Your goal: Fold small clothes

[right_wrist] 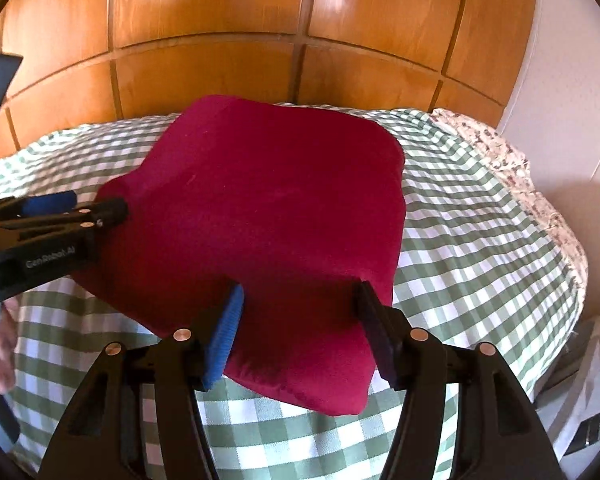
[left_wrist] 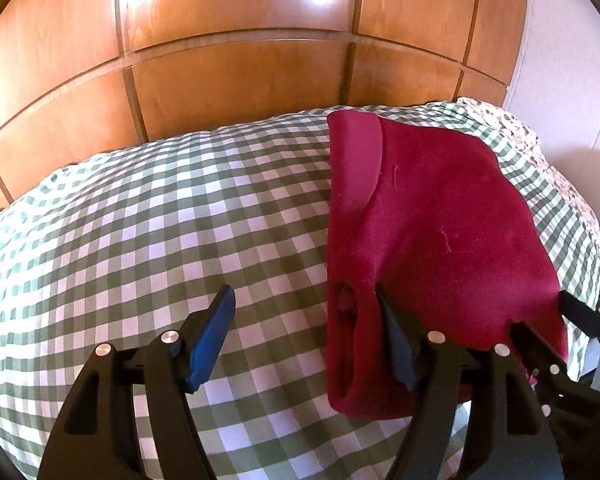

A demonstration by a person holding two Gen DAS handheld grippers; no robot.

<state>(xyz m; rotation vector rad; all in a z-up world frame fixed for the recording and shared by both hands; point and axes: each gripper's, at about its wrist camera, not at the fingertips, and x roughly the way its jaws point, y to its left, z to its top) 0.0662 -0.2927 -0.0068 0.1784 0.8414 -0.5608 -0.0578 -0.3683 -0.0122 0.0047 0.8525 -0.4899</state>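
Observation:
A dark red folded garment (left_wrist: pixel 436 240) lies on the green-and-white checked bedspread (left_wrist: pixel 160 220). My left gripper (left_wrist: pixel 304 312) is open, low over the bed, with its right finger at the garment's left edge. It also shows in the right wrist view (right_wrist: pixel 96 206) at the garment's left side. My right gripper (right_wrist: pixel 298 316) is open, with its jaws spread over the near corner of the garment (right_wrist: pixel 268 216). It shows in the left wrist view (left_wrist: pixel 548 316) at the garment's right edge.
A wooden panelled headboard (left_wrist: pixel 240 64) stands behind the bed. A floral sheet (right_wrist: pixel 512 168) shows at the bed's right edge, next to a white wall (right_wrist: pixel 572 80). White furniture (right_wrist: pixel 580 392) stands at the lower right.

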